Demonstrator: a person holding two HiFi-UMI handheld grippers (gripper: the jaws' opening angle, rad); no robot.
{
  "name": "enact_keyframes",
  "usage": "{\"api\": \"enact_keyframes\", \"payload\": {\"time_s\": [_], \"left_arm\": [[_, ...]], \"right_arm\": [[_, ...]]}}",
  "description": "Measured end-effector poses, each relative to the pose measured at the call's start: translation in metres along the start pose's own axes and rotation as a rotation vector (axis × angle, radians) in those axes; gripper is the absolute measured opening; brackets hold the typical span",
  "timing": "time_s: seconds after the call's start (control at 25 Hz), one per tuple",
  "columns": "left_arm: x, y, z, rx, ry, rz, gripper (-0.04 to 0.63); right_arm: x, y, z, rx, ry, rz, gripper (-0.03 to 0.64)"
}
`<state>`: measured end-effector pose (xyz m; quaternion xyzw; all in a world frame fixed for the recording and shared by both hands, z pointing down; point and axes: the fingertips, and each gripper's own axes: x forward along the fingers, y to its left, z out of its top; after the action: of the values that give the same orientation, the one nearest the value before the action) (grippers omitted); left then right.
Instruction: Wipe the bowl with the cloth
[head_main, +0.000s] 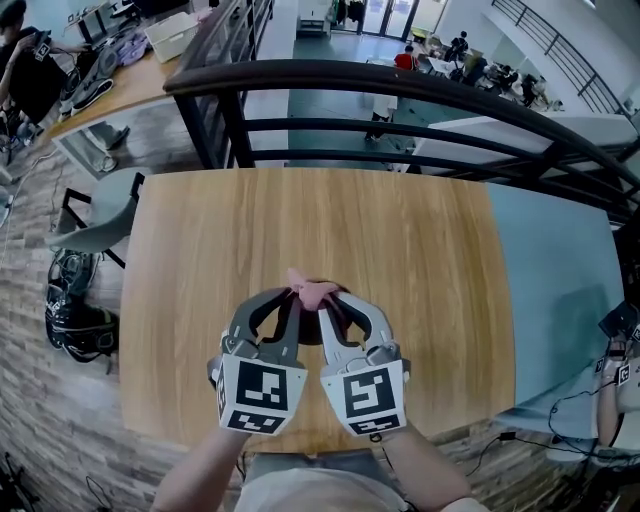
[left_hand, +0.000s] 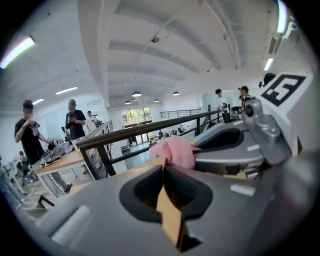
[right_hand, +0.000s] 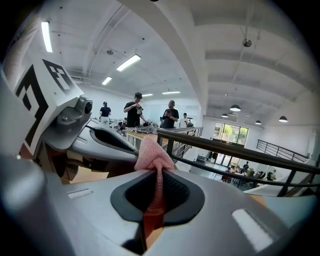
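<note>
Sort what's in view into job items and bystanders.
Job: pink cloth, pinched in the right gripper; left gripper; dark bowl, mostly hidden beneath them.
Lying about: grey chair; black railing; dark bundle on the floor.

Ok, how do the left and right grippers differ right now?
The right gripper is shut on the pink cloth; the left gripper is shut with nothing between its jaws. The cloth bunches at the right gripper's tips, but beside the left gripper's. Both hang close together over the wooden table.
</note>
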<state>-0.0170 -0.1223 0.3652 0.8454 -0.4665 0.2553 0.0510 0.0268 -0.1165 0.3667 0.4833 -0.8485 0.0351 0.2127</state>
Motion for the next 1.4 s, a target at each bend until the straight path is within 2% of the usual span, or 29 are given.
{"api": "enact_keyframes", "payload": {"time_s": [0.2, 0.36, 0.72, 0.84, 1.04, 1.4], "left_arm": [[-0.007, 0.004, 0.007, -0.035, -0.049, 0.03, 0.015], [-0.01, 0.017, 0.012, -0.125, -0.096, 0.065, 0.023], [-0.003, 0.022, -0.002, -0.226, -0.075, 0.073, 0.026], [-0.001, 0.016, -0.003, -0.218, -0.066, 0.064, 0.026], [-0.001, 0.008, -0.006, -0.178, -0.05, 0.052, 0.026], [-0.023, 0.008, -0.009, -0.098, -0.063, 0.11, 0.012]], "right_arm": [[-0.005, -0.006, -0.009, -0.015, 0.032, -0.03, 0.02], [-0.008, -0.008, -0.023, -0.006, 0.069, -0.032, 0.018], [-0.005, 0.018, -0.044, -0.015, 0.115, 0.051, 0.018], [-0.003, 0.032, -0.045, -0.022, 0.129, 0.099, 0.018], [0.002, 0.063, -0.034, -0.014, 0.136, 0.231, 0.018], [-0.003, 0.078, -0.021, -0.098, 0.173, 0.307, 0.018]]}}
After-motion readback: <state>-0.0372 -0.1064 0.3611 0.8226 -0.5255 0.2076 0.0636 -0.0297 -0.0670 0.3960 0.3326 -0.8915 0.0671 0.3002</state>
